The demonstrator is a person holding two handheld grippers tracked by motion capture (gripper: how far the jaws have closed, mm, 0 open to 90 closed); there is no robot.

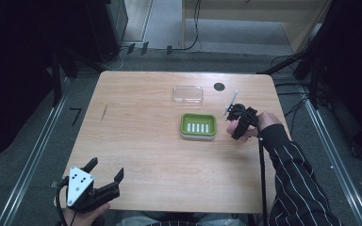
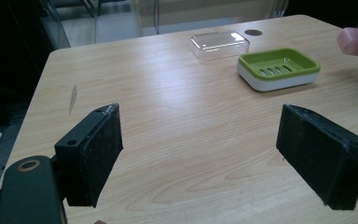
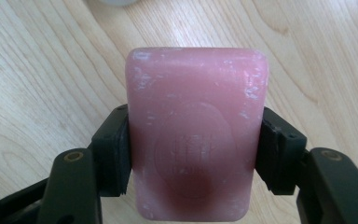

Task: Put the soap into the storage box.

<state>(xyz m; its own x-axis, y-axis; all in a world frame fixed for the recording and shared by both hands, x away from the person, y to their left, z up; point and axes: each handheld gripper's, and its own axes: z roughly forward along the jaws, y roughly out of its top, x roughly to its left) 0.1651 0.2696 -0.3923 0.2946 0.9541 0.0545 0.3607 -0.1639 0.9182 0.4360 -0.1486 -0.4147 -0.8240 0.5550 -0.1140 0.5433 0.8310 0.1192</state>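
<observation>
Pink soap bar [image 3: 196, 135] getting squeezed across its short sides by the right claw [image 1: 239, 123] | hovering just right of the green soap dish [image 1: 198, 125], long axis pointing away from the claw | left claw [image 1: 104, 170] sitting wide open, holding nothing, well apart at the near tabletop [image 1: 136, 136] edge | clear lid [image 1: 187, 94] lying behind the dish
</observation>
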